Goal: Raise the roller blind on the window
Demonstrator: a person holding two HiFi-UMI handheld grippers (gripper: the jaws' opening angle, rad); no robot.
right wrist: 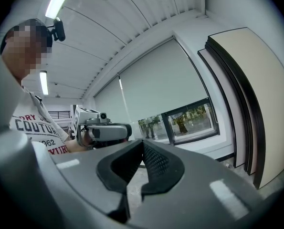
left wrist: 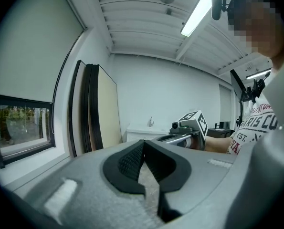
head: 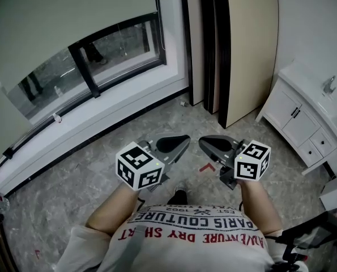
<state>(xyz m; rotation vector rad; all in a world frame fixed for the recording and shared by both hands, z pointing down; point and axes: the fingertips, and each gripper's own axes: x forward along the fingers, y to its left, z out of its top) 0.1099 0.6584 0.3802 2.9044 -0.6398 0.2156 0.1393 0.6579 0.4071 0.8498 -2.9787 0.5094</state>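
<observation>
Jaws of the left gripper (head: 185, 139) are sitting fully together, pad against pad, and are gripping nothing. Jaws of the right gripper (head: 203, 141) are likewise sitting closed with nothing between them. Both grippers are hovering side by side in front of the person (head: 196, 237), tips near each other but apart, over the grey stone-pattern floor (head: 72, 180).

The roller blind (head: 72, 16) is hanging ahead, well apart from both grippers, and is covering the upper part of the window (head: 109, 52). The window's lower strip is lying uncovered below the blind's bottom edge and is showing the outdoors. A thin cord (head: 158, 16) is hanging along the blind's right edge. Neither gripper is touching the blind or the cord.

Right of the window, several tall boards (head: 250, 50) are standing on end. A white cabinet (head: 295, 120) carrying a tap (head: 328, 85) on top is standing at the right side of the head view
</observation>
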